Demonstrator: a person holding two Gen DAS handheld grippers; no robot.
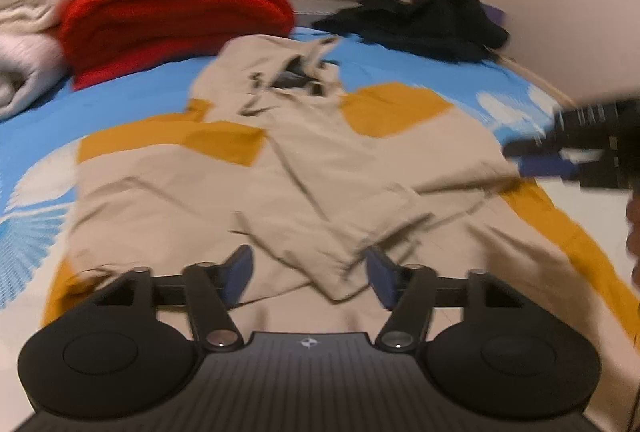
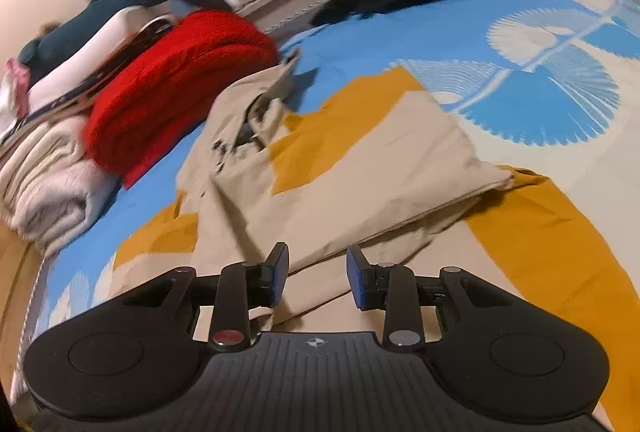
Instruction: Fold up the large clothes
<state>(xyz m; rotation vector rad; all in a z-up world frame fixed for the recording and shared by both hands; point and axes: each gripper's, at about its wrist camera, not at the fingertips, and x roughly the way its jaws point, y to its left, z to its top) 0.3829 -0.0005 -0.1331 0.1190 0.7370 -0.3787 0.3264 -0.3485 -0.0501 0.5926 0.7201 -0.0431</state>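
The left gripper (image 1: 310, 274) has its two blue pads wide apart, and nothing is pinched between them. A folded beige sleeve end of the jacket (image 1: 248, 192) lies right under that gap, but the pads do not press on it. The right gripper (image 2: 318, 270) is open too, only not as wide, and its pads hold nothing; beige cloth lies just below and in front of them. In the left wrist view the right gripper also shows at the right edge, hanging over the jacket's side. The jacket is big, beige with mustard-yellow patches, and it is spread out flat on the blue bed sheet (image 1: 132, 100) with white fan shapes on it. Its hood points away from both grippers, toward the far end of the bed. Both sleeves are folded in across the body (one lies crossed over the middle). Beside the hood sits a folded red blanket (image 1: 172, 16), with a pale folded blanket (image 2: 52, 176) next to it. A heap of dark clothes (image 1: 424, 20) lies farther back, well apart from the jacket.
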